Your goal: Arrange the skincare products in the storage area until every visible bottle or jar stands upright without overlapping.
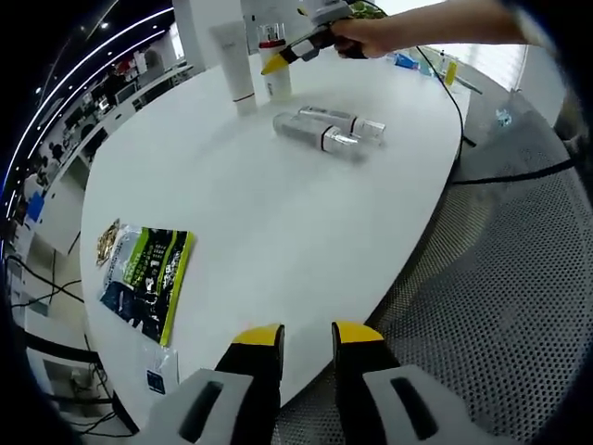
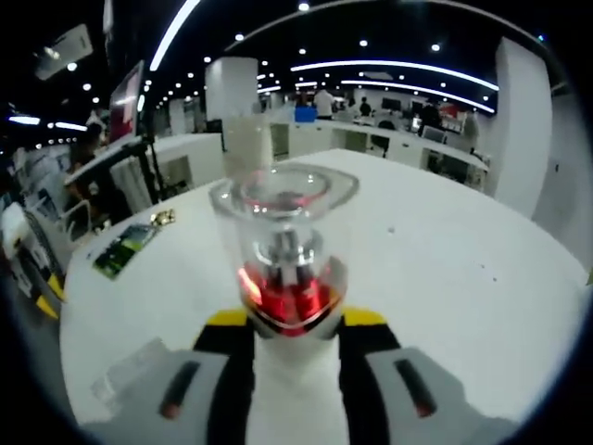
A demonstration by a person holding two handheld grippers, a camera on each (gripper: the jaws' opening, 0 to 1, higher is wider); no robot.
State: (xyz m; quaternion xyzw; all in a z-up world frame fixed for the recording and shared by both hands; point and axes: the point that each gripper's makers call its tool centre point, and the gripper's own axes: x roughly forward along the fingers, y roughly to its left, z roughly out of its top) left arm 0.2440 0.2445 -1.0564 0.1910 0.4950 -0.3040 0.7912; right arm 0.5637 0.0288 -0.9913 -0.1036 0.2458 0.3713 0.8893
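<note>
In the right gripper view, the clear-capped bottle (image 2: pixel 285 264) sits so near the lens that its lower body is hidden between the yellow-tipped jaws, and a white tube (image 2: pixel 246 139) behind it shows blurred through the cap. In the left gripper view, print on the green packet (image 1: pixel 146 275) is too small to read, and the two lying bottles (image 1: pixel 329 131) overlap.
</note>
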